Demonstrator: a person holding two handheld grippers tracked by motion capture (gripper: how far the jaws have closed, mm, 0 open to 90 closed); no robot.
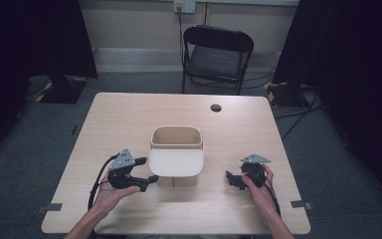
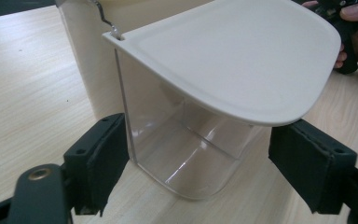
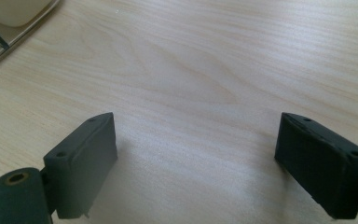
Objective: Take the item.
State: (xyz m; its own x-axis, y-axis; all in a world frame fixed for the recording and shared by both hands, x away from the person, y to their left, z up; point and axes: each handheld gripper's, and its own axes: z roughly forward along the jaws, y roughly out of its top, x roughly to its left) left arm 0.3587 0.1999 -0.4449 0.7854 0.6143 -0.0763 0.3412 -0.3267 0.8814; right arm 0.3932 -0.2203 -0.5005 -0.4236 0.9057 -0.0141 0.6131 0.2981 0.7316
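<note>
A cream bin [image 1: 176, 139] stands open-topped at the middle of the wooden table [image 1: 129, 114]. Its flat cream lid [image 1: 176, 163] folds out level toward me. The left gripper view shows this lid [image 2: 233, 56] hinged on a wire over a clear plastic front section [image 2: 182, 140]. My left gripper [image 1: 147, 170] sits just left of the bin, open, its jaws level with the clear section [image 2: 207, 126] and not touching it. On the other side of the bin, my right gripper [image 1: 233, 179] is open above bare tabletop [image 3: 198, 123], holding nothing.
A small black round cap [image 1: 216, 107] lies on the far part of the table. A black folding chair [image 1: 218, 52] stands behind the table. My right hand and its gripper [image 2: 347, 28] appear past the lid. The bin's corner [image 3: 9, 14] is near the right gripper.
</note>
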